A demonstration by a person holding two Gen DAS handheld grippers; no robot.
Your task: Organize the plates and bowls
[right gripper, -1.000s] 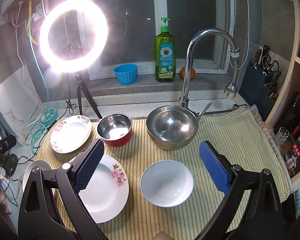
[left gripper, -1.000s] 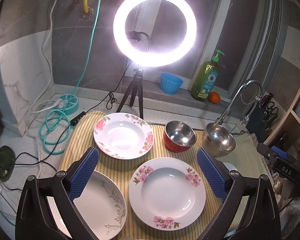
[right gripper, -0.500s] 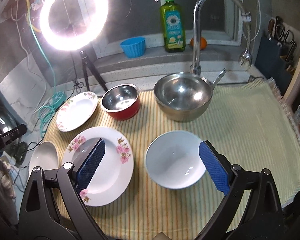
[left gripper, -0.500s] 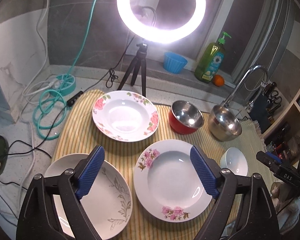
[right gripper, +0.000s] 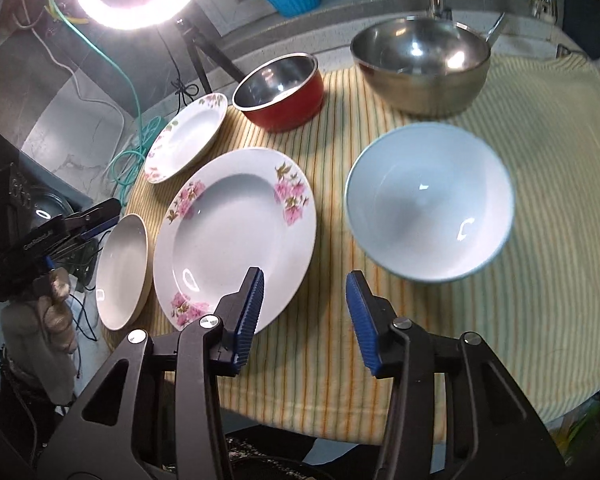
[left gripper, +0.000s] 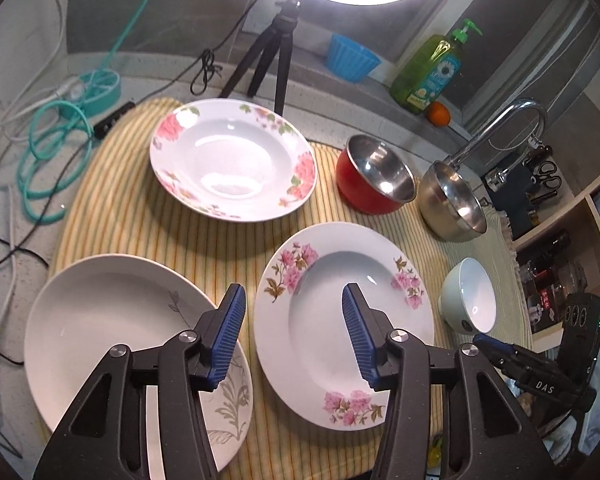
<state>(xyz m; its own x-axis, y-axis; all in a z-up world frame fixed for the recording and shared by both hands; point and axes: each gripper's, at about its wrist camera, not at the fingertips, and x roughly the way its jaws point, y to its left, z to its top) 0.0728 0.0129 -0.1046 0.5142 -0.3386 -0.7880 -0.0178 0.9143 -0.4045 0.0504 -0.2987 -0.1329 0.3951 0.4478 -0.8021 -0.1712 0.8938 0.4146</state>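
On the striped cloth (left gripper: 140, 220) lie a near flowered plate (left gripper: 340, 320) (right gripper: 236, 232), a far flowered plate (left gripper: 232, 160) (right gripper: 188, 136) and a leaf-patterned plate (left gripper: 112, 332) (right gripper: 120, 272). A red steel bowl (left gripper: 374, 180) (right gripper: 280, 92), a large steel bowl (left gripper: 452, 204) (right gripper: 420, 68) and a white bowl (left gripper: 468, 296) (right gripper: 428, 204) stand to the right. My left gripper (left gripper: 292, 320) is open over the near flowered plate's left rim. My right gripper (right gripper: 304, 300) is open and empty, between that plate and the white bowl.
A ring light on a tripod (left gripper: 272, 56) stands behind the cloth. A blue cup (left gripper: 352, 60), green soap bottle (left gripper: 428, 76) and an orange (left gripper: 438, 114) sit on the sill. A faucet (left gripper: 500, 128) rises at the right. Teal cable (left gripper: 48, 152) lies left.
Both grippers have moved forward and down toward the dishes, and both jaws have narrowed. The dishes have not moved.
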